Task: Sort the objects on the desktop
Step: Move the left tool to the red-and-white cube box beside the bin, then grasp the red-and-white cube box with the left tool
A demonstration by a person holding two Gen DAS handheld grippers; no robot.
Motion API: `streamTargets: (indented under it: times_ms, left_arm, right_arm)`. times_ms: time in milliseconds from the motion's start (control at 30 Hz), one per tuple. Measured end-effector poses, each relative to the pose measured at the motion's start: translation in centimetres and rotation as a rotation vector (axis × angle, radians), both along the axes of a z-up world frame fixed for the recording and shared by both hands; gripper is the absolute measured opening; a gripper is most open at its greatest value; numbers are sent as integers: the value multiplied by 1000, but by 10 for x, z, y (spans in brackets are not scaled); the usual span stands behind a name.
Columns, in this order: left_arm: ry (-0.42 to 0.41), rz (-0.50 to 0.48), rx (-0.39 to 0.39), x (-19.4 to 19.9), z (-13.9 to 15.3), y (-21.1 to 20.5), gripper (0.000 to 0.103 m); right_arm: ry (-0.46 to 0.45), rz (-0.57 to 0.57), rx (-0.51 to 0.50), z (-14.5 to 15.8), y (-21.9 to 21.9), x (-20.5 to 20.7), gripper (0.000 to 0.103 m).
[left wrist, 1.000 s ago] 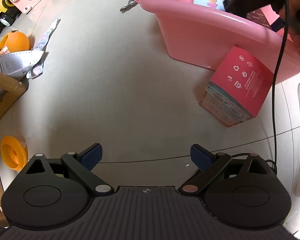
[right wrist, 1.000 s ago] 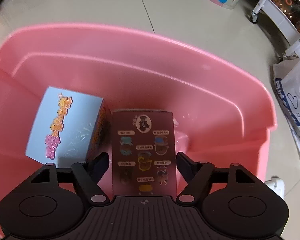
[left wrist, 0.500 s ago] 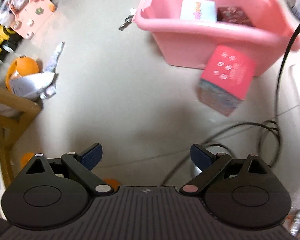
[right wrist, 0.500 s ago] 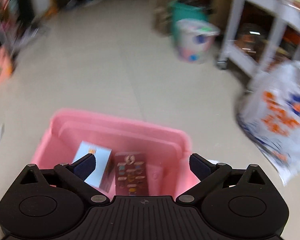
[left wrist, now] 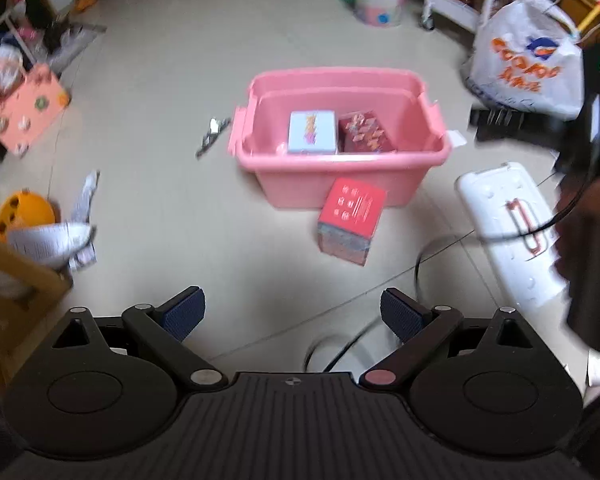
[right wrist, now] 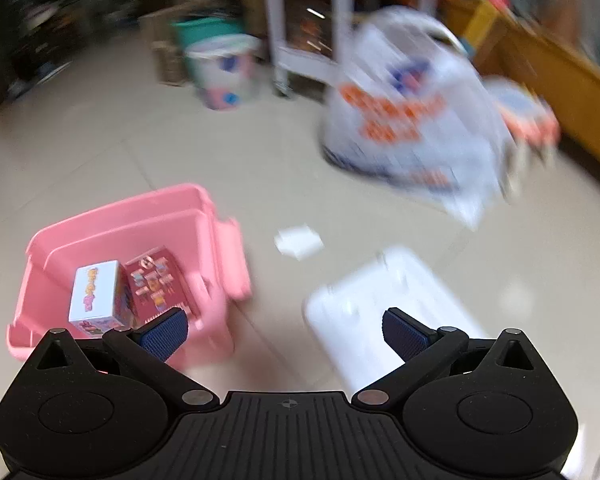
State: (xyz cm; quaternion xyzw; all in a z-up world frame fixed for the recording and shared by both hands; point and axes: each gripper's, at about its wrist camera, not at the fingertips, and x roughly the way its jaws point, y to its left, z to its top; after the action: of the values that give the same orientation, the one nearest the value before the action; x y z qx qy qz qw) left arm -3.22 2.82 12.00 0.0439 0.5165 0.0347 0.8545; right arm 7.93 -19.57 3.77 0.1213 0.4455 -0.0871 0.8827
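A pink bin (left wrist: 260,168) stands on the floor and holds a light blue box (left wrist: 312,133) and a dark red box (left wrist: 365,131). A red box (left wrist: 350,220) leans against the bin's near wall. My left gripper (left wrist: 291,314) is open and empty, well short of the red box. In the right wrist view the bin (right wrist: 220,248) lies at the lower left with the light blue box (right wrist: 94,292) and the dark red box (right wrist: 156,284) inside. My right gripper (right wrist: 284,330) is open and empty, raised to the right of the bin.
A white lid (left wrist: 508,228) lies right of the bin, also in the right wrist view (right wrist: 384,300). A printed white bag (left wrist: 528,64) stands behind it. An orange toy (left wrist: 24,212), papers (left wrist: 48,240) and a wooden frame (left wrist: 16,280) lie at the left. A black cable (left wrist: 420,264) runs near the left gripper.
My right gripper has let go of the dark red box in the bin, opened, and pulled back up and to the right. My left gripper has drawn back from the floor, so the whole bin shows.
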Motion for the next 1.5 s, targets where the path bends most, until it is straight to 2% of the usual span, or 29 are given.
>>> streamTargets:
  times_ms: [67,167,300,533,600,700,867,1000,1167,1267,1400,1500]
  left_arm:
    - [-28,7,4,-2,9,2,98]
    - [-69,44,-15,-3,13,10,100]
    - [-80,60,-34,0,2,19,100]
    - [-81,165,21,28,-29,34,100]
    - [-63,168,27,43,-44,34,100]
    - [-58,107,13,60,-57,26,100]
    - [-38,-15,-42,89,-81,10,100]
    - [-17,-138,-10,114,-107,-11,100]
    - [28,-259,53,129,-141,-34,100]
    - [48,-285,72,136,-157,-39,100]
    - [69,-285,35,150,-176,-41,99]
    - [96,-289,32,159,-190,-41,88]
  right_arm:
    - [6,3,27,-7,0,-10,103]
    - [7,65,-20,-11,11,-23,103]
    - [-1,113,-19,-12,17,-43,103]
    - [59,-10,54,-20,6,-85,103]
    - [71,-3,45,-26,7,-93,103]
    - [94,23,28,-31,7,-93,103]
    - [98,-67,59,-38,-8,-91,103]
    - [132,-144,93,-50,-14,-89,103]
    - [166,-161,152,-60,-10,-82,103]
    - [149,-165,213,-57,-8,-77,103]
    - [147,-136,207,-57,-1,-70,103]
    - [175,-121,212,-64,4,-68,103]
